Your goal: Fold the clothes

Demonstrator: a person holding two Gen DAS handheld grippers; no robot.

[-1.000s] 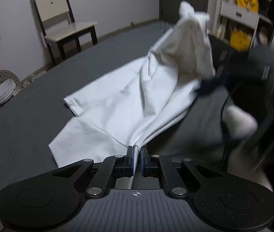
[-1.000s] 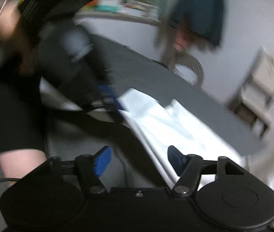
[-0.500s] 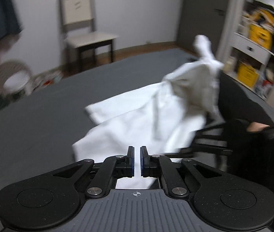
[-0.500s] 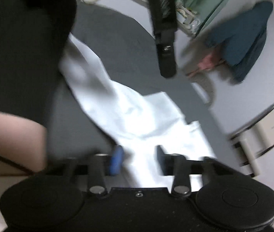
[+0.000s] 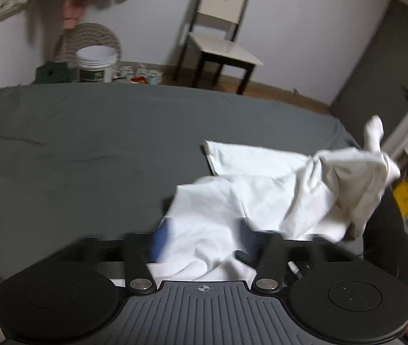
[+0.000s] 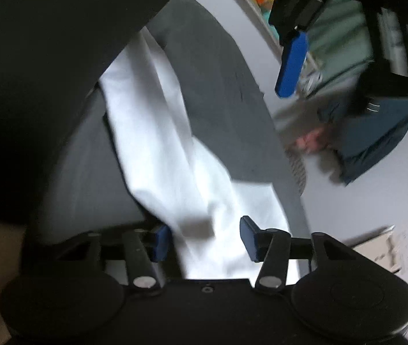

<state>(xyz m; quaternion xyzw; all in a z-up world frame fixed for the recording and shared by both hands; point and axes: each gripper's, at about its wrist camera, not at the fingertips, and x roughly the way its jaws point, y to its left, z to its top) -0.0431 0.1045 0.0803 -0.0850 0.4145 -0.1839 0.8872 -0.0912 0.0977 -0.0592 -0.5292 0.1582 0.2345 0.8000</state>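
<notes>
Left gripper (image 5: 201, 241): black body, two round housings either side of the finger base, each with a shallow circular recess. Centre plate between the housings is dark grey, ribbed lengthwise, with a small white crosshair mark at its front edge. Two black link arms run forward to the fingers, each pinned by a silver screw. Finger pads (image 5: 158, 241) blue, motion-blurred. Right gripper (image 6: 202, 241): same black build, smooth black centre, one small dark screw behind the fingers, silver pivot screws, blue pads (image 6: 248, 237). Thin black cable along its right housing. Person's garment (image 6: 45, 72) black, left of the fingers.
</notes>
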